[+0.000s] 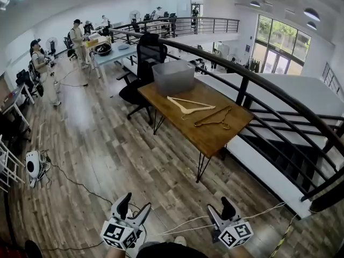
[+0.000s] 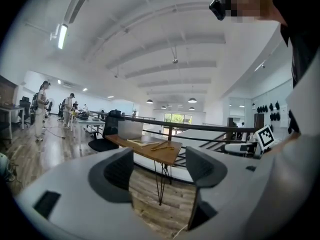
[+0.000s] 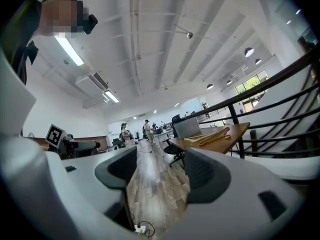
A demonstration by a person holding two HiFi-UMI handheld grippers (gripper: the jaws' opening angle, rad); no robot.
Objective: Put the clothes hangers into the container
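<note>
Fingers on your left gripper (image 1: 135,204) and right gripper (image 1: 219,208) stand apart and empty, low in the head view. Well ahead, a pale wooden hanger (image 1: 189,106) and a thin dark-brown hanger (image 1: 215,118) lie flat on the brown wooden table (image 1: 215,138), beside the translucent grey plastic container (image 1: 173,77). In the left gripper view, only grey-brown plank floor (image 2: 150,186) shows between the spread jaws. The right gripper view shows likewise.

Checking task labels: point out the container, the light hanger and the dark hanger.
container (image 1: 173,78), head view, front wall.
light hanger (image 1: 191,100), head view, far bar.
dark hanger (image 1: 213,116), head view, long bar.
</note>
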